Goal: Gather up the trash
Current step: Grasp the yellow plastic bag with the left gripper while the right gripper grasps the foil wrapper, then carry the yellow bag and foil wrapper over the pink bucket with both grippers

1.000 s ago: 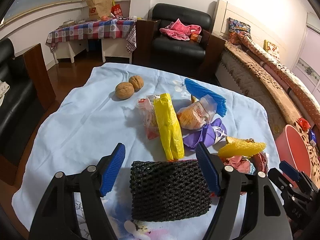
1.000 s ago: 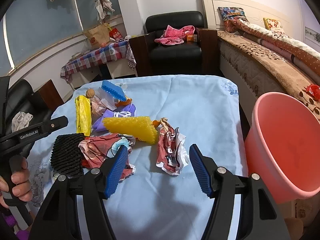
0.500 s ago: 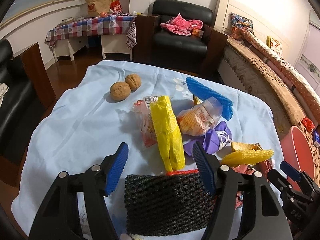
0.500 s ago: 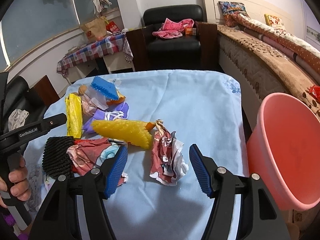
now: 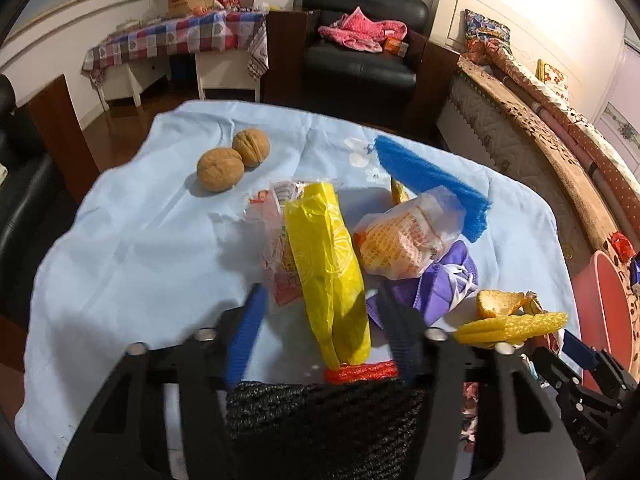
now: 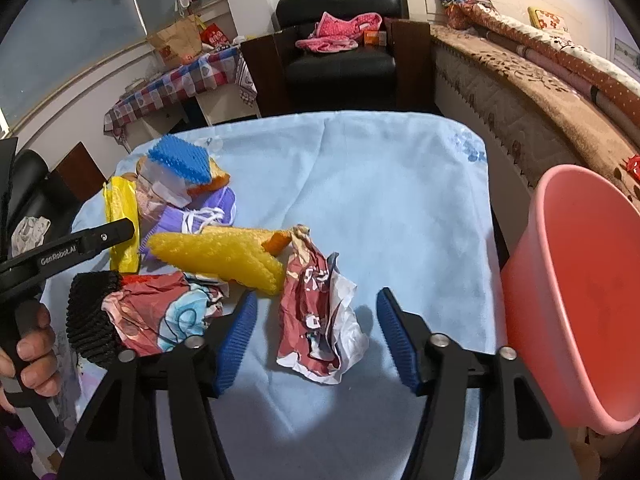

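Left wrist view: the left gripper [image 5: 316, 332] has just been closing, its blue pads standing either side of a black foam net [image 5: 320, 428] that fills the bottom of the picture; whether the pads press on the net cannot be told, as their lower parts are hidden and blurred. Just beyond the net lies a red mesh strip [image 5: 360, 372], then a long yellow plastic bag [image 5: 328, 276] over a clear printed wrapper [image 5: 276, 248]. Further off are a purple bag [image 5: 444, 284], an orange-and-white wrapper [image 5: 404, 236], a blue foam net [image 5: 432, 180] and two walnuts [image 5: 230, 160], all on the light blue cloth [image 5: 140, 248].

Right wrist view: the right gripper [image 6: 314, 332] has also just been closing, its jaws apart around a crumpled red-and-white paper [image 6: 320, 320] without touching it. Beside it lie a crumpled cartoon-print paper [image 6: 160, 312] and a yellow foam net [image 6: 224, 252]. To the right, off the cloth's edge, stands a pink bucket [image 6: 560, 248]; the part of its inside that shows holds nothing.
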`<state>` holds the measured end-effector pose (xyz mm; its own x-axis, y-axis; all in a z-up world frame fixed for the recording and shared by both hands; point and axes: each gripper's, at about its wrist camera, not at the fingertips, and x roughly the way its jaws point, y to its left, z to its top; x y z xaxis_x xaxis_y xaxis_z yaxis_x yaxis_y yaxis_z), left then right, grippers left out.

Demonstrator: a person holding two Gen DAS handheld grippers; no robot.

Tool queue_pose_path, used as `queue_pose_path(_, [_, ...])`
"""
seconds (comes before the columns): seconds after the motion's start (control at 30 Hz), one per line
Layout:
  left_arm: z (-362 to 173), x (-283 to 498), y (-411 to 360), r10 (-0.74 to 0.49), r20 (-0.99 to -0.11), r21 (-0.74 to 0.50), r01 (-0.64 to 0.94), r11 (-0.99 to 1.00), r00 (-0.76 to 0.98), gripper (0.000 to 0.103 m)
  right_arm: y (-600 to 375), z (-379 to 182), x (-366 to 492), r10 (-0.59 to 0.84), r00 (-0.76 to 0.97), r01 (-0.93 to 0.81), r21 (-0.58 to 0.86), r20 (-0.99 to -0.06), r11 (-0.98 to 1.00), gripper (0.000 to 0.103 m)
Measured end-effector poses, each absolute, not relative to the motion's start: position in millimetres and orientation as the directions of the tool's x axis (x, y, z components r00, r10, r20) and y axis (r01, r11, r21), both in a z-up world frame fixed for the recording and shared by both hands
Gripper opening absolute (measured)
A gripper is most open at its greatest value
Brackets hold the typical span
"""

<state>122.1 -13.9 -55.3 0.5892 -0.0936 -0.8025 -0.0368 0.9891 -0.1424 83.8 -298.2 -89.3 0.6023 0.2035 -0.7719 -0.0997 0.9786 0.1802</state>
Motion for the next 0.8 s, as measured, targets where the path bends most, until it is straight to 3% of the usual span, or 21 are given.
queue_pose_path(0.2, [-62, 126, -4, -0.14, -0.808, -0.2, -0.043, 0.979, 0.573, 0.033, -300, -99, 86, 0.211, 0.587, -0.104, 0.186, -0.782, 0.977, 0.043])
queue_pose_path(0.37, [-59, 124, 0, -0.173, -0.796, -0.24, -0.04, 0.97, 0.58, 0.019, -304, -98, 87, 0.241, 0.584, -0.114, 0.216, -0.775, 0.97, 0.024])
queue_pose_path(0.53, [-49, 113, 5, -0.197, -0.776, -0.27, -0.033, 0.962, 0.599, 0.018, -308, -91, 80, 0.257, 0.605, -0.127, 0.227, -0.754, 0.965, 0.015])
queue_pose_path(0.8, [-28, 94, 6, -0.216, -0.744, -0.29, -0.015, 0.957, 0.633, 0.018, -323, -71, 63, 0.285, 0.642, -0.122, 0.271, -0.712, 0.955, 0.015])
